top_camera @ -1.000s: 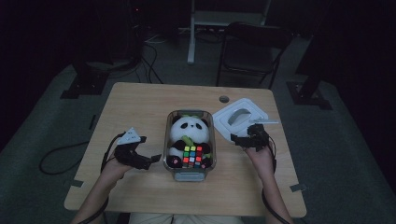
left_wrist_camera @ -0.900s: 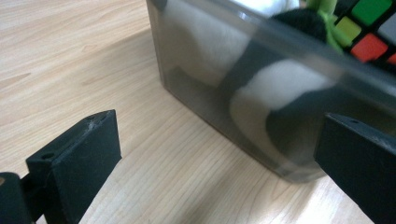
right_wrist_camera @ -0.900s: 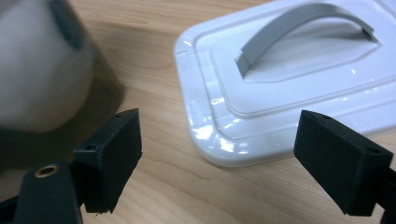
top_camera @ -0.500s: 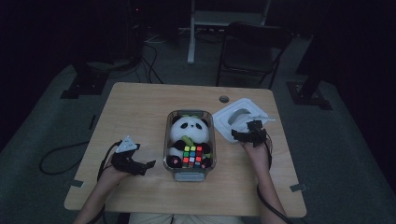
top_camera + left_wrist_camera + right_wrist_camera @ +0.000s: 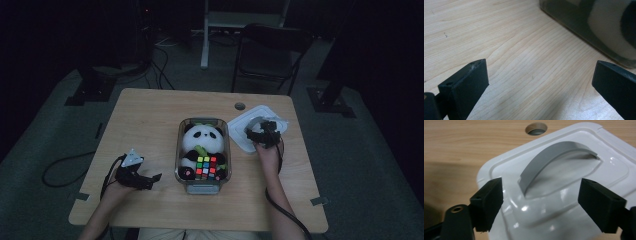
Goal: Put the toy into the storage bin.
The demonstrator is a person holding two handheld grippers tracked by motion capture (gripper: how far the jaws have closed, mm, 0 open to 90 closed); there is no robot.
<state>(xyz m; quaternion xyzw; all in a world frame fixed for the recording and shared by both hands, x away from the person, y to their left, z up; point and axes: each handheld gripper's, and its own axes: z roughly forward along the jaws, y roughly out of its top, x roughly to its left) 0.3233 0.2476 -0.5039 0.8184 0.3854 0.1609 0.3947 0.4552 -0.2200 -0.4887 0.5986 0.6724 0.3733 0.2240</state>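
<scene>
A clear container (image 5: 181, 150) in the middle of the table holds a panda plush (image 5: 202, 137) and a colourful puzzle cube (image 5: 206, 166). Its white lid (image 5: 240, 131) with a grey arched handle (image 5: 549, 160) lies flat to the right. My right gripper (image 5: 258, 131) hovers low over the lid; its jaws have just been closing a little, stand open, and flank the near end of the handle without touching it (image 5: 541, 187). My left gripper (image 5: 146, 180) is low over bare wood left of the container, jaws wide open (image 5: 540, 70), nothing between them.
The container wall (image 5: 584, 27) lies just beyond my left jaws, to the upper right. A round cable hole (image 5: 536, 128) sits in the wooden table (image 5: 150, 120) past the lid. A chair (image 5: 270, 50) and a stand are on the floor behind the table.
My right gripper has moved away from the person onto the lid. My left gripper has sunk toward the table, nearer the front edge.
</scene>
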